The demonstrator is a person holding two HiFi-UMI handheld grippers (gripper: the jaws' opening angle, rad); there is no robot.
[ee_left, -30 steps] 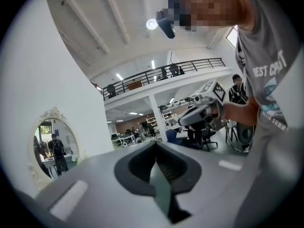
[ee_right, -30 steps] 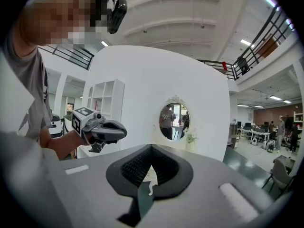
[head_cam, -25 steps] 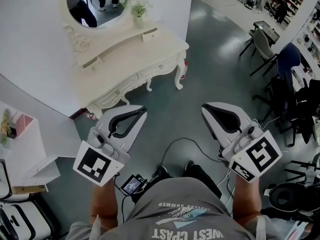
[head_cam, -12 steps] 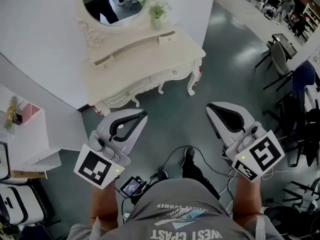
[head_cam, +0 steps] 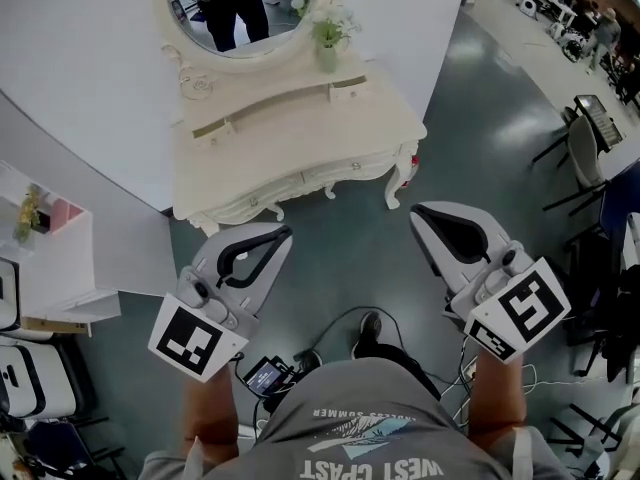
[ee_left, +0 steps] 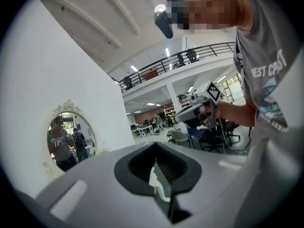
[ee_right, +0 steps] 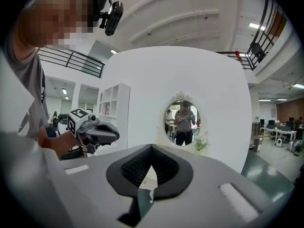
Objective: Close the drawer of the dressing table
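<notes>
Pointing toward the dressing table (head_cam: 300,138), left claw (head_cam: 284,231) and right claw (head_cam: 416,212) hover closed.

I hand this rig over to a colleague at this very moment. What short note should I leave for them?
Left gripper: shut, empty, held over the floor, short of the table.
Right gripper: the same.
Dressing table: ahead, against the white wall, under the round mirror. The small top drawer beside the flower vase seems to stick out, but this is not certain from here.
Done: nothing; neither gripper touches the table.
Left: step closer, find the open drawer, push it shut.
</notes>
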